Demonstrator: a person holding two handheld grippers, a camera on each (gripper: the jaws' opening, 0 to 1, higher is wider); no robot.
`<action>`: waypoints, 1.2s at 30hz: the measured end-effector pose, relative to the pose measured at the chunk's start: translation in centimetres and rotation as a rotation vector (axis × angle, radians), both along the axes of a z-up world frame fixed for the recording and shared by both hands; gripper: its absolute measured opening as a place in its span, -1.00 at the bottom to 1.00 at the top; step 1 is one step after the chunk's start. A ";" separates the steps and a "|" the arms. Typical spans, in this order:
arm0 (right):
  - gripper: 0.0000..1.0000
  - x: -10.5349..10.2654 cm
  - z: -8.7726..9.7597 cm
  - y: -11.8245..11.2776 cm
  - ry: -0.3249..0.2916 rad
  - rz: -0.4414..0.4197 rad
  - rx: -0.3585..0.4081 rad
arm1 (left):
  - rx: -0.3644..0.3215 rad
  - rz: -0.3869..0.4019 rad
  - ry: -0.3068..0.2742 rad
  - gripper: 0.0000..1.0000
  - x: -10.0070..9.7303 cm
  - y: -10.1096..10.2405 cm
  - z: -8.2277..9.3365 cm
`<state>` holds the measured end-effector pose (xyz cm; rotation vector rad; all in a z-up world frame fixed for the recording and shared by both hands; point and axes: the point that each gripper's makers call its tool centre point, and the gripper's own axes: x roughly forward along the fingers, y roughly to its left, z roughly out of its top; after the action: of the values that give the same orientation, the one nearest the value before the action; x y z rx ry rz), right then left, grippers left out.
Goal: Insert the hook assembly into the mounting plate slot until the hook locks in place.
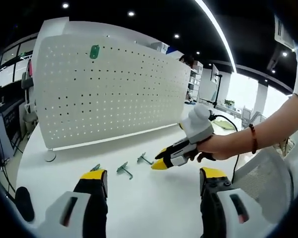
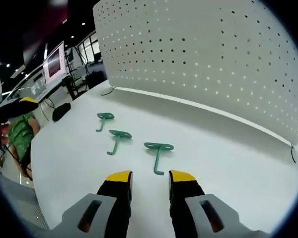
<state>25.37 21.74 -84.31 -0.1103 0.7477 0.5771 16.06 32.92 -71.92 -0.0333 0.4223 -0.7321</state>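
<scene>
A: Closing in on the nearest hook (image 2: 158, 154), right gripper (image 2: 150, 179) fingers spread, empty; hook at twelve o'clock on the table (image 2: 228, 163).
B: Left gripper (image 1: 153, 179) spread too. Next: pinch, carry to pegboard (image 2: 198, 59).

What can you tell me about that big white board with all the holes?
The pegboard is a white panel, seemingly metal, dotted with regular rows of small holes. It stands upright on the white table, and light shines through some holes. One green hook already hangs near its top; three more hooks lie on the table before it.
</scene>
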 end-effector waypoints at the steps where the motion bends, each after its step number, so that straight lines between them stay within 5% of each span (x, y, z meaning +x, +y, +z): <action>1: -0.44 0.0 -0.1 0.1 0.008 -0.005 0.002 | 0.000 0.000 0.000 0.55 0.0 0.0 0.0; 16: -0.60 0.5 -0.7 0.2 0.009 -0.052 0.028 | -0.003 0.011 0.011 0.44 -0.4 0.3 -0.3; 22: -0.63 0.8 -0.8 0.3 -0.027 -0.035 -0.003 | 0.003 0.015 0.019 0.43 -0.4 0.5 -0.5; 25: -0.83 1.2 -0.8 -0.2 -0.069 -0.031 -0.049 | 0.005 0.018 0.003 0.39 -0.2 0.6 -0.3; 36: -0.96 1.0 -0.9 -0.3 -0.068 0.003 -0.063 | 0.001 -0.002 0.024 0.41 -0.4 -0.1 -0.7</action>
<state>26.38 21.45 -85.24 -0.1887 0.6995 0.5503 15.62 32.81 -72.66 -0.0402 0.4456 -0.7344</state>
